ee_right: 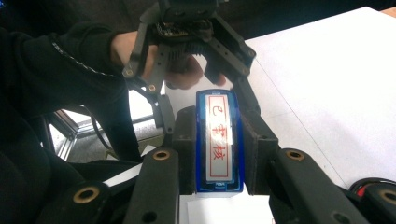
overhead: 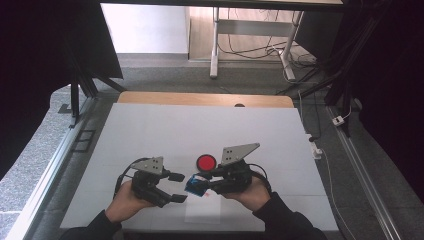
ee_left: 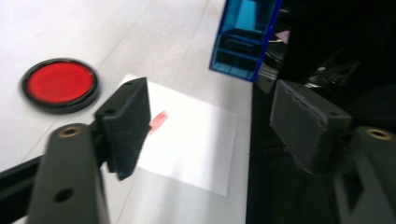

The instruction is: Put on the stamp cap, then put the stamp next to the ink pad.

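Observation:
My right gripper (overhead: 201, 184) is shut on a blue translucent stamp (overhead: 194, 186), held just above the table. In the right gripper view the stamp (ee_right: 219, 140) lies lengthwise between the pads, its white label with red characters facing up. My left gripper (overhead: 180, 187) stands open just left of the stamp. In the left gripper view its jaws (ee_left: 215, 126) are spread wide with nothing between them, and the stamp (ee_left: 243, 39) hangs a little beyond. Under both lies a white paper sheet (ee_left: 196, 144) with a small red stamped mark (ee_left: 159, 122).
A round red pad in a black rim (overhead: 205, 162) rests on the white table (overhead: 200, 125) just behind the grippers. The paper sheet (overhead: 202, 212) is near the front edge. Black frames and cables stand beyond the table's far edge.

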The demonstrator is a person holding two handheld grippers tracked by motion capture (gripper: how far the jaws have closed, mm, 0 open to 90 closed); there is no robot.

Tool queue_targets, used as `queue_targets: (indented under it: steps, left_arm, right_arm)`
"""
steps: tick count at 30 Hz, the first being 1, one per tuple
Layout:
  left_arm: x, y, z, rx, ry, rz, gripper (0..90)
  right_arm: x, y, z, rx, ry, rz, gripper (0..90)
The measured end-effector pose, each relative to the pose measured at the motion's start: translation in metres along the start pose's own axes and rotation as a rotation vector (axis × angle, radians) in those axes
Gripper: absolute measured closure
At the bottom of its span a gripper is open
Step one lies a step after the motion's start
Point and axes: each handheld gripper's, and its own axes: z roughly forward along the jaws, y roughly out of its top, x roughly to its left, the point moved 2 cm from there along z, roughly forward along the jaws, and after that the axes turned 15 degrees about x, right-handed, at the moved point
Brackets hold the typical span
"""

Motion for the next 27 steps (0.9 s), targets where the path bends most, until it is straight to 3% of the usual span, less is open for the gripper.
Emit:
queue_targets:
  steps: [6,27]
  left_arm:
    - [-0.004,-0.008,-0.009,0.016,0.075,-0.059,18.6]
    - [-0.018,-0.036,-0.027,0.019,0.179,-0.189,4.5]
  right_arm:
    - [0.000,-0.001,-0.001,0.004,-0.011,-0.005,70.3]
    - [-0.002,-0.003,-0.002,0.015,-0.056,-0.007,70.2]
